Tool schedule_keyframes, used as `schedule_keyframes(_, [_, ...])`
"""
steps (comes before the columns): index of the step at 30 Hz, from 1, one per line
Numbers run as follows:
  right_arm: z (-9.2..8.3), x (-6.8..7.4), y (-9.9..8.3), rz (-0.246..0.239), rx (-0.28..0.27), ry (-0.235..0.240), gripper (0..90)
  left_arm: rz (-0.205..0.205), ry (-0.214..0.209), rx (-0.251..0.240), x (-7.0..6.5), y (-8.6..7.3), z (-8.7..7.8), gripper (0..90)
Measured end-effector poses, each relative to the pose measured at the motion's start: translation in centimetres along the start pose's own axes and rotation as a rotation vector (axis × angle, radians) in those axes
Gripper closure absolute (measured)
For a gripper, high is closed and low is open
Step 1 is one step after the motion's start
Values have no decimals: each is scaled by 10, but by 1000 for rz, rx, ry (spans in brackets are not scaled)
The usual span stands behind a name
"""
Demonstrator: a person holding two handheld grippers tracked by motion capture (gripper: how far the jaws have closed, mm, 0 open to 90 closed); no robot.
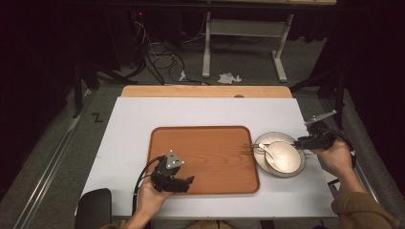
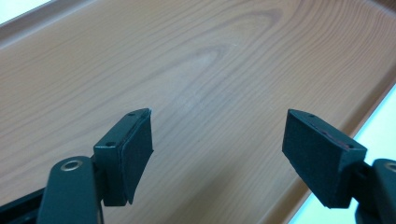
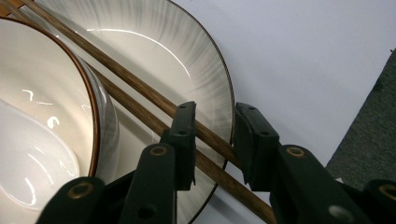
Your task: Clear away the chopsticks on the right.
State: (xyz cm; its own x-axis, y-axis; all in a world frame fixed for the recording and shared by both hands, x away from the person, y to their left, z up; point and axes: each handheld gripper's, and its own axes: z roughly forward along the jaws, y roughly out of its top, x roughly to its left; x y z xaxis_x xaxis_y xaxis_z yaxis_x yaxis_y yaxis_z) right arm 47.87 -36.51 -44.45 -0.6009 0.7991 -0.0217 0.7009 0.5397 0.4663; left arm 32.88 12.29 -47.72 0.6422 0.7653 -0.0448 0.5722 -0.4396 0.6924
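The left gripper (image 1: 184, 182) hung with jaws spread wide over the wooden tray's (image 1: 205, 138) near-left corner. The right gripper (image 3: 214, 140) clamped two chopsticks (image 3: 140, 88) across the plate (image 3: 205, 79) beside the bowl (image 3: 46, 121), at the table's (image 1: 143, 114) right edge.

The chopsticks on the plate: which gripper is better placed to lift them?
Right. The right gripper has its jaws around the chopsticks on the plate; the left gripper hangs open over the tray.

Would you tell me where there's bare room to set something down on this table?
The wooden tray is bare ahead of the left gripper. The white tabletop behind the tray is free too. It is crowded right of the tray: plate, bowl, chopsticks, right gripper.
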Motion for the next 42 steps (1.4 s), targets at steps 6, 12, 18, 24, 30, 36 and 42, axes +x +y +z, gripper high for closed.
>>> schedule_keyframes(6, [1,-4,-2,17,-11,31,725,-6,-5,12,1,0,3,245])
schedule_keyframes(12, [-1,-3,-3,12,-3,21,749,-8,-5,5,1,-1,1,245])
schedule_keyframes(18, [1,0,-1,0,-8,13,732,-9,-4,11,1,-1,3,245])
schedule_keyframes(24, [1,3,-1,-19,-4,-11,777,-10,-1,10,2,-1,2,245])
schedule_keyframes(30, [4,6,1,-39,8,-25,738,-8,-6,9,1,-1,2,245])
schedule_keyframes(36, [8,14,6,-91,2,-68,816,-11,-3,3,2,-1,1,246])
schedule_keyframes(42, [9,22,5,-142,-10,-104,849,-2,-3,-24,-2,0,-2,247])
